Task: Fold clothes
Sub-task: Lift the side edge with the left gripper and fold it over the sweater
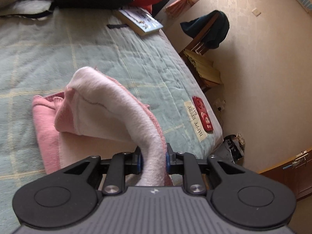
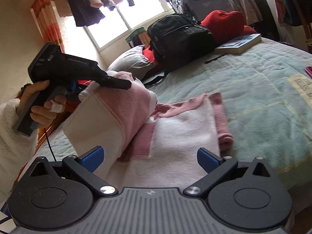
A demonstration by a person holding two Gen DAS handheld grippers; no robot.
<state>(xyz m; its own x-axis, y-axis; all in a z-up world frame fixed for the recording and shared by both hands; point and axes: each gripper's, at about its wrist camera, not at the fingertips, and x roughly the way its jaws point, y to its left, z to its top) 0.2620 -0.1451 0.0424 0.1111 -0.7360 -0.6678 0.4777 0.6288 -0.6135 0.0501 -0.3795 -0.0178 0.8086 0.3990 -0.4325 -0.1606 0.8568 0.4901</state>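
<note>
The left gripper is nearest in its own view, and its jaws are almost closed on a fold of the pink garment, so the cloth is pinched between the blue pads. From there the fabric rises in an arch and comes down again on the rest of the garment, which lies flat on the green blanket of the bed. I think the raised part is held up so that it can be carried over the flat part to make a fold.

In the right wrist view, the right gripper has its jaws wide apart and holds nothing; it hovers just above the flat white and pink part, maybe ready to press it or take another edge. The left hand holds its tool at the left, with the lifted flap hanging from it.

A backpack and a book lie far from the garment, so the fold has free space.
</note>
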